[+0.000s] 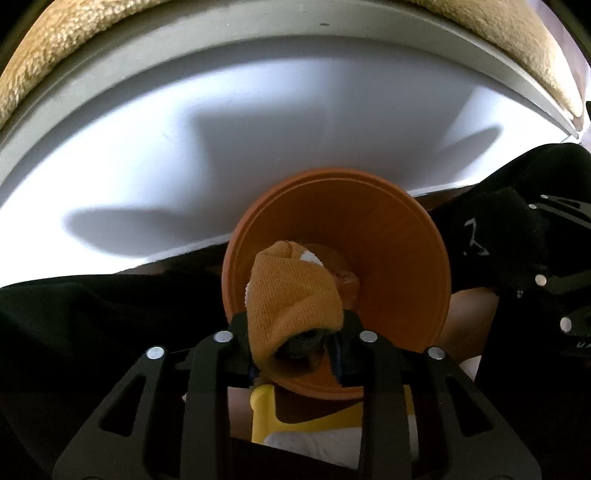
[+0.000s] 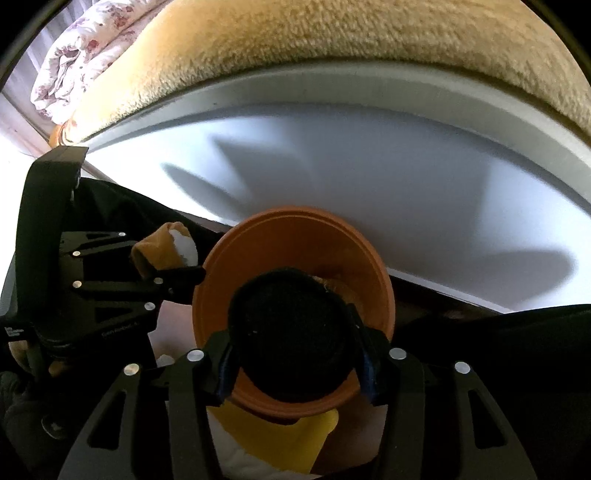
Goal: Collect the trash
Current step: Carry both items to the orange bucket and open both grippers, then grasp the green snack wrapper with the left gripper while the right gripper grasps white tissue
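An orange plastic bin (image 1: 388,258) stands open on the floor in front of a white bed base; it also shows in the right wrist view (image 2: 295,236). My left gripper (image 1: 295,328) is shut on a mustard and white sock (image 1: 291,288) and holds it over the bin's near rim. My right gripper (image 2: 295,354) is shut on a black rolled cloth (image 2: 291,332) and holds it over the bin's mouth. The left gripper with its sock (image 2: 166,247) shows at the left in the right wrist view. Something tan lies at the bin's bottom.
A white bed base (image 1: 221,155) with a tan fleece blanket (image 2: 332,33) fills the background. A flowered quilt (image 2: 77,59) lies far left. Black fabric (image 1: 92,314) drapes on both sides of the bin. A yellow object (image 2: 280,435) sits below the bin.
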`<control>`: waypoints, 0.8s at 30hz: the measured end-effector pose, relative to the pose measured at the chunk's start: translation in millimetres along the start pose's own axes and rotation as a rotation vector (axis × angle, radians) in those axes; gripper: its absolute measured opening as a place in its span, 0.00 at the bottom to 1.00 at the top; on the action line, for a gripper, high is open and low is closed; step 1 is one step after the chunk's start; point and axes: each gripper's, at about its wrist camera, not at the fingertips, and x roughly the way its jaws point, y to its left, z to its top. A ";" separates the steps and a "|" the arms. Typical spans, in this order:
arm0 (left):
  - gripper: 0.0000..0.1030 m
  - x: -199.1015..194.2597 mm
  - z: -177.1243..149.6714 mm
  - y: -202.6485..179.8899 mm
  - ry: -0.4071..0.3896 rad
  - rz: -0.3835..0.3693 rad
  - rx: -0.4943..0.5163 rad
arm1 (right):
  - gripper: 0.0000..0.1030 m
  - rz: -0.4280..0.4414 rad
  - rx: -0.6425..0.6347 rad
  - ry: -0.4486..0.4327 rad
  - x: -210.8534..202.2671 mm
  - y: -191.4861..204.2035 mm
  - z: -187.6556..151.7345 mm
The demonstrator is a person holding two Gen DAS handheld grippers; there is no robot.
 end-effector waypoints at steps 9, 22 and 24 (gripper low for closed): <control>0.70 -7.8 -1.7 2.7 -0.031 0.005 0.009 | 0.70 -0.025 0.044 -0.059 -21.2 -7.9 -3.1; 0.71 -97.2 30.7 -4.4 -0.221 -0.019 0.056 | 0.70 0.031 0.069 -0.279 -106.5 -21.9 19.7; 0.78 -122.1 47.9 -3.3 -0.282 -0.022 0.063 | 0.71 0.023 0.076 -0.320 -113.7 -24.9 24.3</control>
